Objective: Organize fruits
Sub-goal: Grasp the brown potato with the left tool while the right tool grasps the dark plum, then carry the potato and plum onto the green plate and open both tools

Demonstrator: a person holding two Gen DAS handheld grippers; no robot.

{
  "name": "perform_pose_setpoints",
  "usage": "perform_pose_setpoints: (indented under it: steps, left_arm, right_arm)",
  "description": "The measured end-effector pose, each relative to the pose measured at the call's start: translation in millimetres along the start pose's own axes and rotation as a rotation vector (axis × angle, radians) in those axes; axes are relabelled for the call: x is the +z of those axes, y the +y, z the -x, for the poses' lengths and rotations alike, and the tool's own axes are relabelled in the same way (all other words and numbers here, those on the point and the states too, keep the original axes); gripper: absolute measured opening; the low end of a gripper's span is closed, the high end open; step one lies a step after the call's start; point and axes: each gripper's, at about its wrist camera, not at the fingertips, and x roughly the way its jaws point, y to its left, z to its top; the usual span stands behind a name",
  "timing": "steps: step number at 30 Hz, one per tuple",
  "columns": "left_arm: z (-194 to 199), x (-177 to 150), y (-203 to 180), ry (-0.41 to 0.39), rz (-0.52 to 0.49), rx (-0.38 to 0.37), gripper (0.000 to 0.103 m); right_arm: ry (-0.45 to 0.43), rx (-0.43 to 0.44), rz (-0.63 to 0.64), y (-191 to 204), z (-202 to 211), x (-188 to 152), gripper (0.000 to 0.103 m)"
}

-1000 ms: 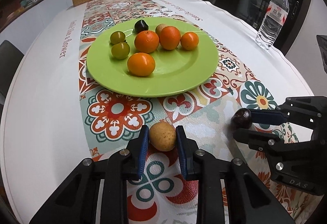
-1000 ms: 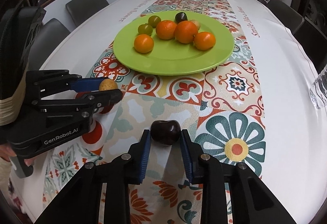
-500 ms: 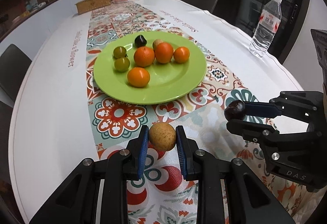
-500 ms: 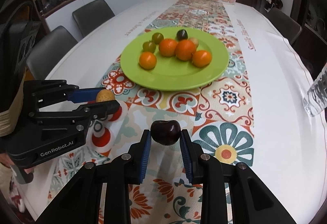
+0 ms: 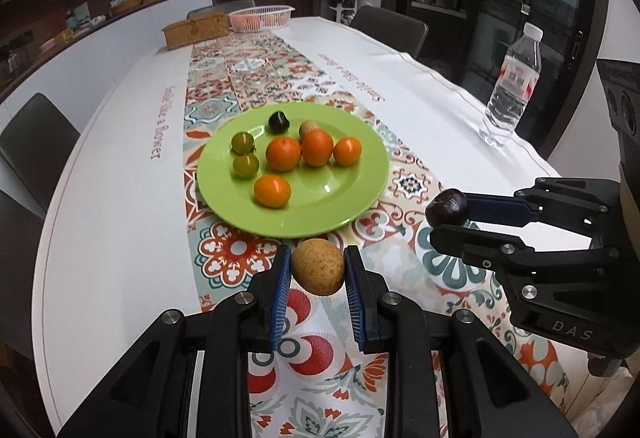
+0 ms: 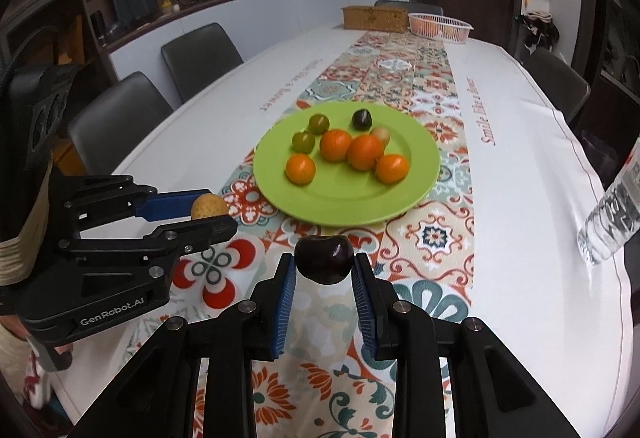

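Observation:
My left gripper (image 5: 318, 272) is shut on a tan round fruit (image 5: 318, 266) and holds it above the table, short of the green plate (image 5: 360, 194). My right gripper (image 6: 324, 266) is shut on a dark cherry (image 6: 324, 258), also lifted. The plate (image 6: 420, 174) holds several oranges (image 5: 283, 154), two green fruits (image 5: 245, 166), a dark fruit (image 5: 278, 121) and a tan fruit (image 5: 308, 126). The right gripper shows in the left wrist view (image 5: 452, 216) with the cherry (image 5: 446, 206). The left gripper shows in the right wrist view (image 6: 210, 216) with the tan fruit (image 6: 209, 207).
A water bottle (image 5: 510, 86) stands at the table's right edge. A wicker box (image 5: 194, 32) and a white basket (image 5: 262, 16) sit at the far end. Grey chairs (image 6: 200, 54) line the table. A patterned runner (image 5: 248, 78) runs down the middle.
Both grippers have risen from the table with their fruit, so the plate looks farther and lower in both views.

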Motion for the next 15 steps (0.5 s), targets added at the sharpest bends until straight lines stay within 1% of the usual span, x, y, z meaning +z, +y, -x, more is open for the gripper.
perform_pose_setpoints:
  steps: [9,15]
  left_arm:
    - [8,18,-5,-0.039,0.017,0.014,0.026]
    - [4,29,-8,-0.048,0.029,0.028,0.026]
  right_arm:
    - [-0.037,-0.004,0.023,-11,8,15,0.03]
    - [-0.047,-0.004,0.036,-23,5,28,0.03]
